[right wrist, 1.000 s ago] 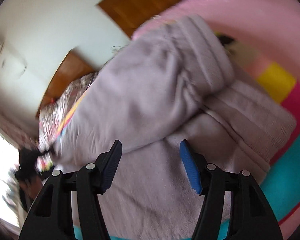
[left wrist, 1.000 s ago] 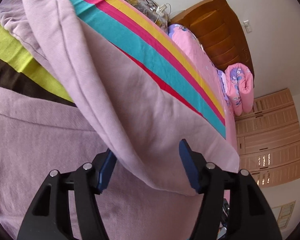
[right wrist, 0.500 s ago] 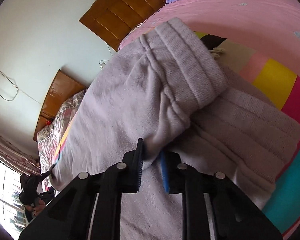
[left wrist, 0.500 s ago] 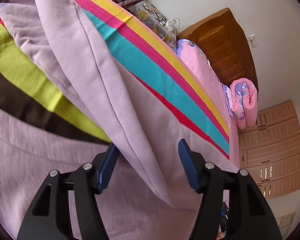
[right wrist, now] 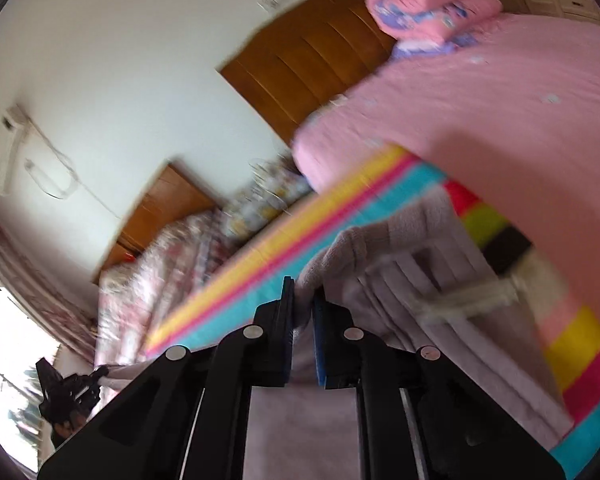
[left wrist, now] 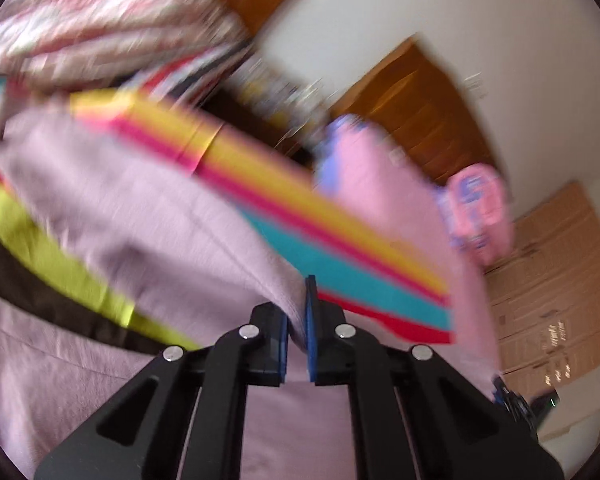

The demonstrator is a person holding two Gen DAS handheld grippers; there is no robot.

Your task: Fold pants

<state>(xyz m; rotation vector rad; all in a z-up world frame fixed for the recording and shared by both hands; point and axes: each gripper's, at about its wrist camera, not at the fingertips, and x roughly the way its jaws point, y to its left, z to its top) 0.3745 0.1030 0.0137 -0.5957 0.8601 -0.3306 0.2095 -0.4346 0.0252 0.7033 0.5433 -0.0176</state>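
Since we need both ends lifted to fold, each hand-held gripper, left (left wrist: 297, 322) and right (right wrist: 303, 320), is clamped on the lilac pants (left wrist: 148, 216), right one closing; pants trail toward 10 o'clock over the striped bed cover (left wrist: 340, 256).

Striped blanket (left wrist: 340, 236) under my work: yellow, magenta, teal, red bands, with lime and dark brown to one side. Pink bedsheet (right wrist: 500, 120) beyond it. Rolled pink quilt (right wrist: 428, 0) with purple print lies against the wooden headboard (right wrist: 320, 56). Floral bedding (right wrist: 168, 272) on the second bed, blurred. Light wooden wardrobe (left wrist: 556, 280) against the white wall (right wrist: 120, 60).
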